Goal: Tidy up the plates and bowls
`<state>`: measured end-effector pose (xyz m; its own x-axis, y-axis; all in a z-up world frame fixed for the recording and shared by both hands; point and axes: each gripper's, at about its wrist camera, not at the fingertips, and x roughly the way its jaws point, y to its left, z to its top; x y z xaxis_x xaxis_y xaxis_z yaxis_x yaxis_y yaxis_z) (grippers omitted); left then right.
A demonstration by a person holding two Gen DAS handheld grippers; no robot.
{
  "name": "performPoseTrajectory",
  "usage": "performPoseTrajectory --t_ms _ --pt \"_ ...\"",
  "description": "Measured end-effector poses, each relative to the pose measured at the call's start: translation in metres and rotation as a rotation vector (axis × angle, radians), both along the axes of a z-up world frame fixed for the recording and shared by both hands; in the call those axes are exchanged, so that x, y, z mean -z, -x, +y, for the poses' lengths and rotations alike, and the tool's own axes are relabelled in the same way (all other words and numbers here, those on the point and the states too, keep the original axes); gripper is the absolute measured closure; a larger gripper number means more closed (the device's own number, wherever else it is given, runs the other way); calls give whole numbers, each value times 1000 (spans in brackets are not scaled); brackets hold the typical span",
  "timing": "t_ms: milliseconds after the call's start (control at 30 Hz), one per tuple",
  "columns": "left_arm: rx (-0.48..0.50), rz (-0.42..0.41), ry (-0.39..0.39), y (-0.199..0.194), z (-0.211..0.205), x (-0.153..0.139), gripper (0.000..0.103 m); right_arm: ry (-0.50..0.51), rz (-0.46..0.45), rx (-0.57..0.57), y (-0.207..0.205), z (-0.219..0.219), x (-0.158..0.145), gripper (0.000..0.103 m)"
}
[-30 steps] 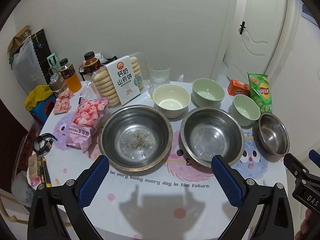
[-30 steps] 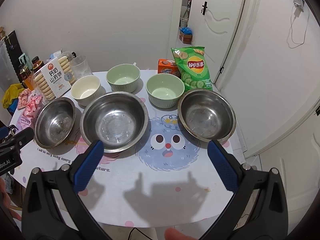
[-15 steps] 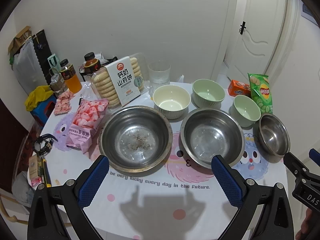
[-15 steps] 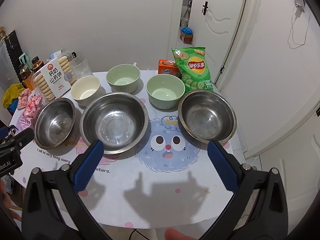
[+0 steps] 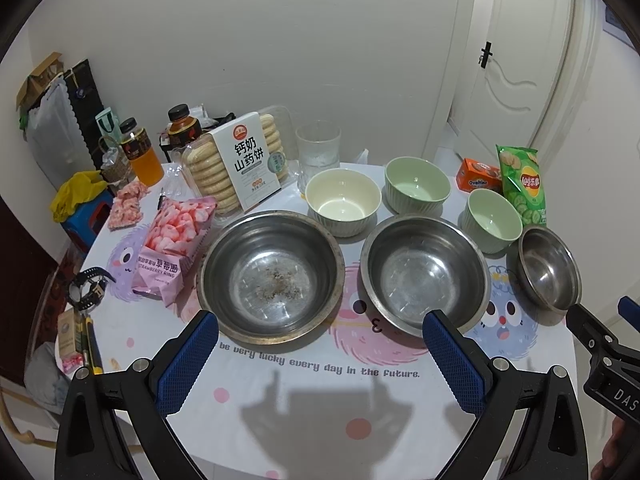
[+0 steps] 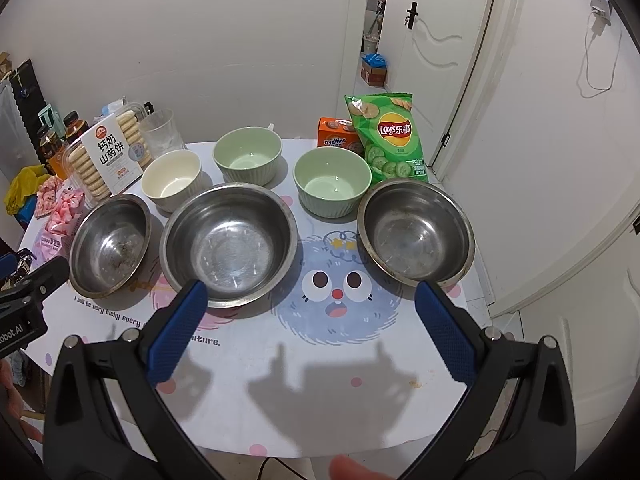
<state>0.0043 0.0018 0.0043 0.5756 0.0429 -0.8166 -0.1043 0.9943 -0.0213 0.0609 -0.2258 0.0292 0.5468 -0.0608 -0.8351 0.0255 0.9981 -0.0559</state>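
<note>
Three steel bowls stand in a row on the table: a left one (image 5: 272, 276) (image 6: 110, 246) with crumbs inside, a middle one (image 5: 424, 274) (image 6: 230, 242) and a smaller right one (image 5: 550, 268) (image 6: 416, 230). Behind them stand a cream bowl (image 5: 343, 202) (image 6: 172, 180) and two green bowls (image 5: 417, 186) (image 6: 247, 154), (image 5: 494, 220) (image 6: 332, 180). My left gripper (image 5: 320, 354) is open and empty, above the table's front edge before the left and middle steel bowls. My right gripper (image 6: 310, 328) is open and empty, before the middle and right steel bowls.
A biscuit box (image 5: 244, 164), a glass (image 5: 318, 146), drink bottles (image 5: 140, 152), a pink strawberry-ring bag (image 5: 172, 240) and a watch (image 5: 88, 286) crowd the left. A Lay's bag (image 6: 390, 136) and Ovaltine box (image 6: 336, 134) stand at the back right. A white door (image 6: 444, 52) is behind.
</note>
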Motion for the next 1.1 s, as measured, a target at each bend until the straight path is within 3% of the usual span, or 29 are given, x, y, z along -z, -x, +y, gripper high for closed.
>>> performPoseTrajectory --t_ms 1100 --pt "-9 9 5 -4 1 5 0 6 13 -7 -6 5 5 0"
